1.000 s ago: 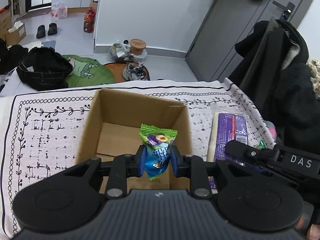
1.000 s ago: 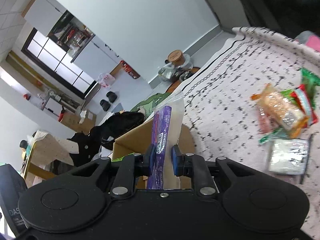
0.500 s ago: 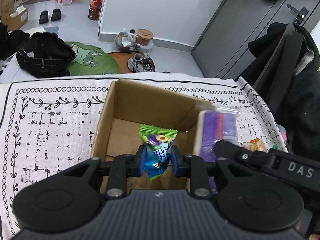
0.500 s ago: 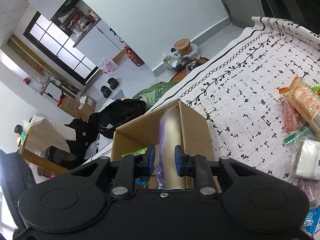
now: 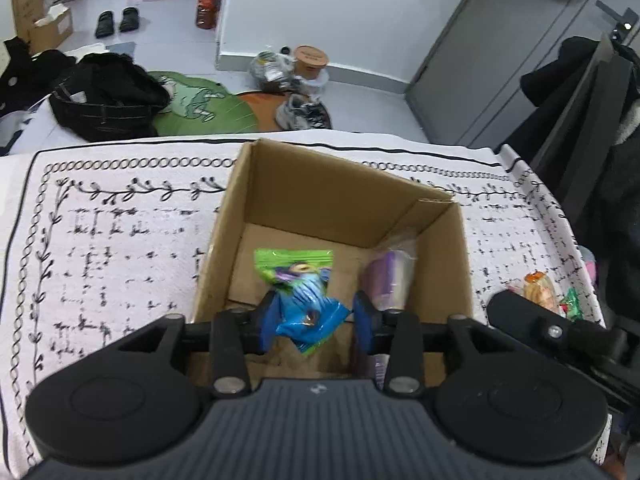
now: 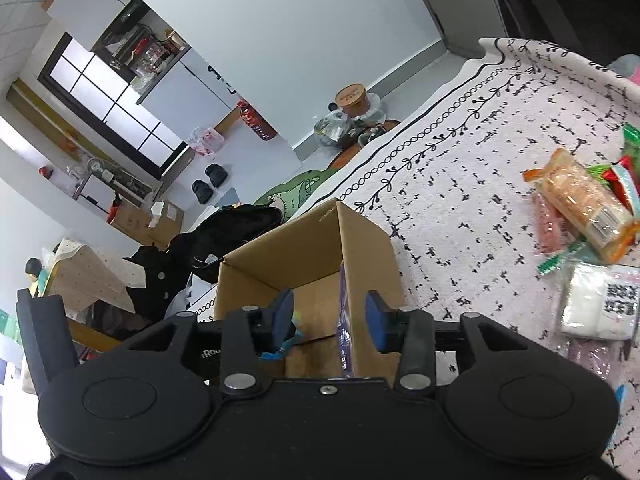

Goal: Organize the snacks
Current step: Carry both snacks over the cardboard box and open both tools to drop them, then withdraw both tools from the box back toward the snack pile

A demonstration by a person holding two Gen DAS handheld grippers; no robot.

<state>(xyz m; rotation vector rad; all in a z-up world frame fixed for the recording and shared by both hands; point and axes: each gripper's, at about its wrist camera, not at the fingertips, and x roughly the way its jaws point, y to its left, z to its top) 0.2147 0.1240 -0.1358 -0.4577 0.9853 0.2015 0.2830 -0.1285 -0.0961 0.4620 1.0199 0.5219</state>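
Note:
An open cardboard box (image 5: pixel 436 248) stands on the patterned cloth; it also shows in the right wrist view (image 6: pixel 372 248). My left gripper (image 5: pixel 316 326) is open over the box's near side. A green and blue snack packet (image 5: pixel 298 292) hangs between its spread fingers, blurred. A purple snack pack (image 5: pixel 390 276) leans inside the box against its right wall; its edge shows in the right wrist view (image 6: pixel 343 320). My right gripper (image 6: pixel 329 318) is open and empty over the box's right wall.
Loose snacks lie on the cloth right of the box: an orange-wrapped pack (image 6: pixel 584 204), a white packet (image 6: pixel 600 300), small red and green ones (image 6: pixel 624 168). Beyond the table's far edge are shoes, bags and a green mat (image 5: pixel 200 104).
Both grippers have opened. The purple pack left my right gripper and now stands inside the box. The green and blue packet is loose between my left fingers, dropping.

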